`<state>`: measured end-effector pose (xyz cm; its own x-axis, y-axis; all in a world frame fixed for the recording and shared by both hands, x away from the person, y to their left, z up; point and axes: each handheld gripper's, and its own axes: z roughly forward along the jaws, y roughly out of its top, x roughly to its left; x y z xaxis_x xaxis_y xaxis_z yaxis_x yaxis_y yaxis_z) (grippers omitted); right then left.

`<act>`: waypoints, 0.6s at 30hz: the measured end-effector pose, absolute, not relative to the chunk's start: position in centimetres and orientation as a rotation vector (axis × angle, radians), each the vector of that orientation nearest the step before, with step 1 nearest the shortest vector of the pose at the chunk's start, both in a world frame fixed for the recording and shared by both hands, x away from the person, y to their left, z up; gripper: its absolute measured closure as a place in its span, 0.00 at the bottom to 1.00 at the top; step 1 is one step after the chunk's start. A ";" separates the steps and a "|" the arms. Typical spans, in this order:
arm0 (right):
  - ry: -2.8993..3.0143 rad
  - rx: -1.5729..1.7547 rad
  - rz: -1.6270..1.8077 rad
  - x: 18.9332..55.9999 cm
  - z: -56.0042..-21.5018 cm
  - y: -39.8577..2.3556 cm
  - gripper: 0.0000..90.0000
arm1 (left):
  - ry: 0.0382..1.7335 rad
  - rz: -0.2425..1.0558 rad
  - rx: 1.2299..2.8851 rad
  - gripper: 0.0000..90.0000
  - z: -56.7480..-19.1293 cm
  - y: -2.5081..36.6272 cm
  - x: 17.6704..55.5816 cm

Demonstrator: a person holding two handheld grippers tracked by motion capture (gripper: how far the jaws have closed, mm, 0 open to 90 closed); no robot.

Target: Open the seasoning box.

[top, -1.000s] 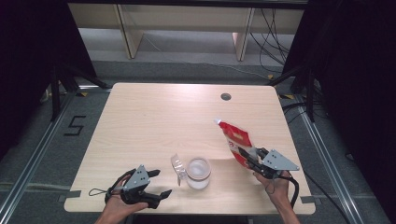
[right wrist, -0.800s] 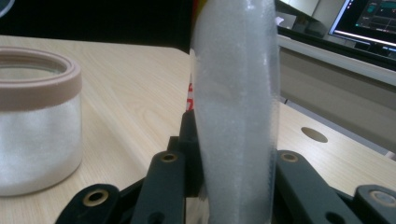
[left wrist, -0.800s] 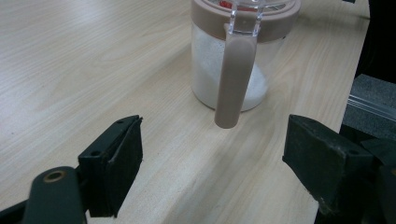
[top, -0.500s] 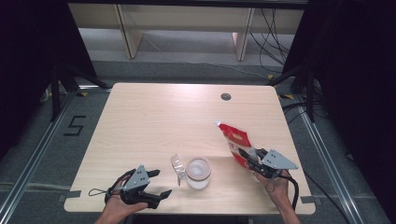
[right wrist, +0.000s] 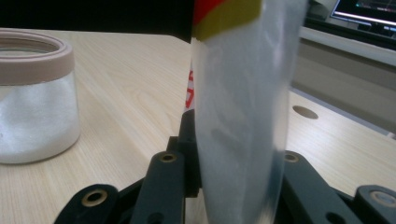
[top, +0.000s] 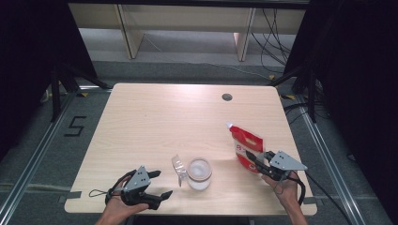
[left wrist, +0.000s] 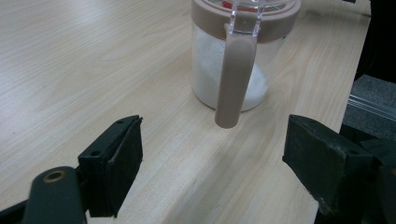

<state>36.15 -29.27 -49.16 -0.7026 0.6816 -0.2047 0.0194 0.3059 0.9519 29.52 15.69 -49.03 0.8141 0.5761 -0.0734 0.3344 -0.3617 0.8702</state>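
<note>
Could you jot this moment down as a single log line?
left gripper: open, facing jar | right gripper: shut on pouch | lid: off beside jar

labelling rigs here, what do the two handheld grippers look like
Both are black, two-jawed tools. The left gripper and right gripper each carry a grey three-cornered plate on top, dotted with small holes. A black cable trails from each. In the gripper views the jaws end in blocky black pads with brass-coloured rivets at the joints. No sleeves show.

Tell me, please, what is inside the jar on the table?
The jar holds a white powder, filling roughly its lower half through the clear wall. Its brown handle covers a strip of the contents, and the jar's bottom is not visible.
</note>
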 end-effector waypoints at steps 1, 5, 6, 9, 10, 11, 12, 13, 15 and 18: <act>1.980 0.634 1.424 36.1 -49.1 -29.5 0.82 | 0.678 0.299 1.982 0.21 -49.0 15.7 29.5; 1.967 0.674 1.411 35.9 -49.3 -30.4 0.82 | 0.674 0.294 1.985 0.21 -49.0 15.7 29.6; 1.963 0.688 1.413 35.9 -49.3 -30.5 0.82 | 0.674 0.294 1.986 0.21 -49.0 15.7 29.6; 1.956 0.688 1.391 35.9 -49.3 -30.7 0.82 | 0.673 0.305 1.991 0.21 -49.0 15.7 29.6; 1.931 0.679 1.392 36.1 -49.4 -30.6 0.82 | 0.675 0.304 1.990 0.21 -49.0 15.7 29.5; 1.936 0.664 1.382 36.1 -49.4 -30.7 0.82 | 0.673 0.305 1.990 0.21 -49.0 15.7 29.5; 1.948 0.694 1.390 36.0 -49.4 -30.6 0.82 | 0.674 0.305 1.989 0.21 -49.0 15.7 29.5; 1.935 0.676 1.382 36.1 -49.4 -30.6 0.81 | 0.674 0.305 1.989 0.21 -49.0 15.7 29.5; 1.939 0.706 1.395 36.1 -49.5 -30.5 0.81 | 0.679 0.303 1.988 0.21 -49.0 15.7 29.5; 1.931 0.708 1.393 36.3 -49.5 -30.6 0.81 | 0.677 0.305 1.989 0.21 -49.0 15.7 29.5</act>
